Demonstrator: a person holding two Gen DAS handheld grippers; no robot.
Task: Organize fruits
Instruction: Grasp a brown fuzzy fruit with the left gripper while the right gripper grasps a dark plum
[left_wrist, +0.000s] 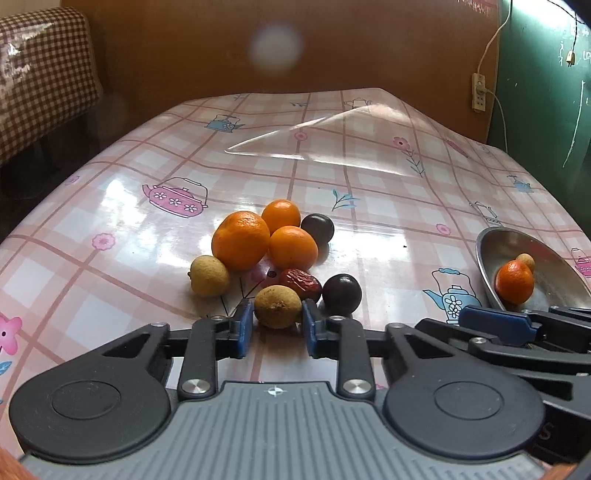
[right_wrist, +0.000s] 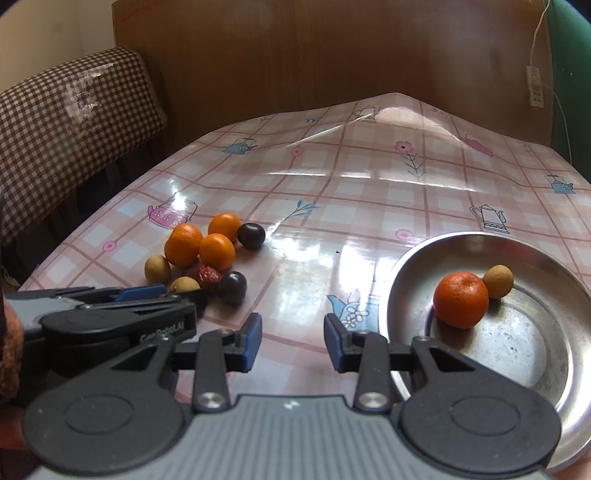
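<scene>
A pile of fruit lies on the table: three oranges (left_wrist: 240, 240), a red date (left_wrist: 300, 282), two dark plums (left_wrist: 341, 294) and two tan longans. My left gripper (left_wrist: 277, 326) is open with its blue pads on either side of the nearer longan (left_wrist: 277, 306), which rests on the cloth. It also shows in the right wrist view (right_wrist: 183, 284). My right gripper (right_wrist: 292, 341) is open and empty, low over the table just left of the metal plate (right_wrist: 546, 354). The plate holds one orange (right_wrist: 461, 304) and one longan (right_wrist: 498, 281).
The table wears a glossy pink plaid cloth (left_wrist: 369, 192) with teapot prints. A wooden board (left_wrist: 332, 55) stands behind it. A checked chair (left_wrist: 40, 74) is at the far left. A power strip (left_wrist: 479, 92) and cable hang at the right.
</scene>
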